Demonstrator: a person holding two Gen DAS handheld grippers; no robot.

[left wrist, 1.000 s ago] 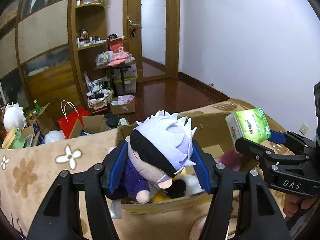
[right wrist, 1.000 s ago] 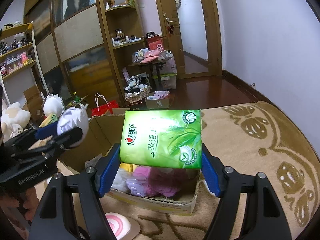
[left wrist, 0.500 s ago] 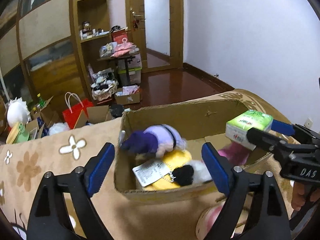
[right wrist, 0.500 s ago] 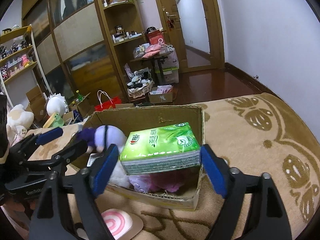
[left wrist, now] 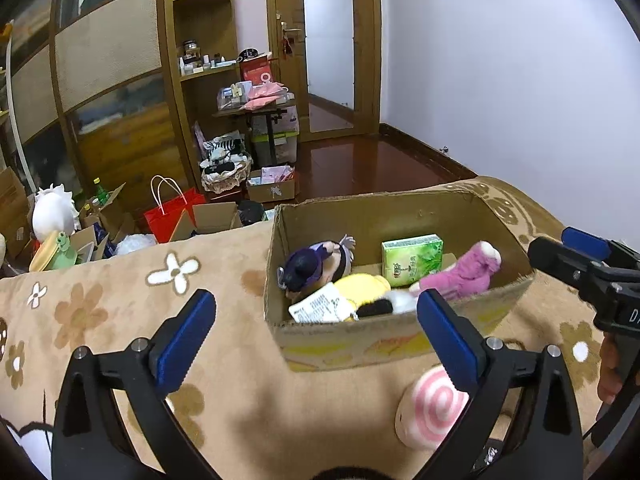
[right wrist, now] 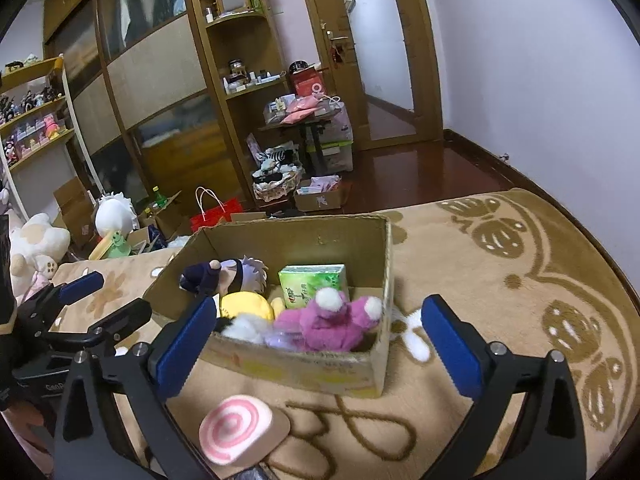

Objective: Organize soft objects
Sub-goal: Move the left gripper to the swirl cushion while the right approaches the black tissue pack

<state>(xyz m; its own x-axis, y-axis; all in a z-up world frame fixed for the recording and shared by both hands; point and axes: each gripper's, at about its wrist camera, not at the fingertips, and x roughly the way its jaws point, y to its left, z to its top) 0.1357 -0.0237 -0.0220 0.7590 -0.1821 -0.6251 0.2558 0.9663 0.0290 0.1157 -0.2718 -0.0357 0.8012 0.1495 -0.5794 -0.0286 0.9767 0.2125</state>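
The blanket (left wrist: 120,304) is tan with white and brown flowers; the cardboard box (right wrist: 304,368) is brown with yellow marks. Inside lie a green tissue pack (right wrist: 312,280), a pink plush (right wrist: 332,324), a yellow plush (right wrist: 244,306) and a purple-clothed doll (left wrist: 304,266). The swirl cushion (right wrist: 236,428) is pink and white

A: Where does the box (left wrist: 360,340) sit?

B: On the blanket (left wrist: 120,304). In it, the doll (left wrist: 308,264) lies at the left, the tissue pack (left wrist: 412,260) at the back, the plush (right wrist: 332,320) at the right.

A: And outside it?

B: The swirl cushion (right wrist: 236,428) lies on the blanket before the box. The bag (left wrist: 172,216) stands on the floor behind the blanket, the shelf (right wrist: 236,60) farther back.
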